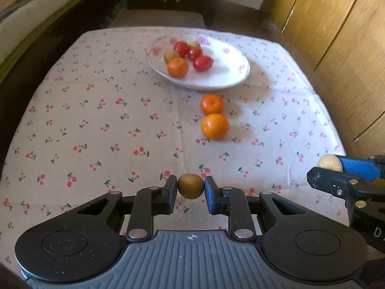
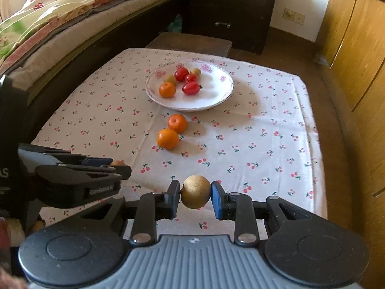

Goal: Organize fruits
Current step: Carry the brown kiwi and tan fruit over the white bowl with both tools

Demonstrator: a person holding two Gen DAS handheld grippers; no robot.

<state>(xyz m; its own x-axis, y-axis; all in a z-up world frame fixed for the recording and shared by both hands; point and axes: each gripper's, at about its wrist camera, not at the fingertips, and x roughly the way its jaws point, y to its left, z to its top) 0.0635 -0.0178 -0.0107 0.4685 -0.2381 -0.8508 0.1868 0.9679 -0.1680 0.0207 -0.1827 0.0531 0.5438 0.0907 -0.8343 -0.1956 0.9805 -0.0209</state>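
Note:
My left gripper [image 1: 190, 187] is shut on a small brown round fruit [image 1: 190, 186] and holds it above the near part of the table. My right gripper [image 2: 195, 192] is shut on a pale tan round fruit [image 2: 196, 192]; that fruit also shows in the left wrist view [image 1: 329, 163]. A white floral plate [image 1: 226, 72] at the far middle holds an orange [image 1: 177, 67], three red tomatoes [image 1: 202, 63] and two small tan fruits [image 1: 171, 55]. Two oranges [image 1: 214, 126] [image 1: 211, 104] lie on the cloth in front of the plate.
The table has a cherry-print cloth [image 1: 96, 120]. A bed [image 2: 60, 24] runs along the left, a dark dresser [image 2: 228, 12] stands behind, and a wooden wardrobe [image 2: 356, 60] is on the right. The left gripper shows in the right wrist view [image 2: 118, 166].

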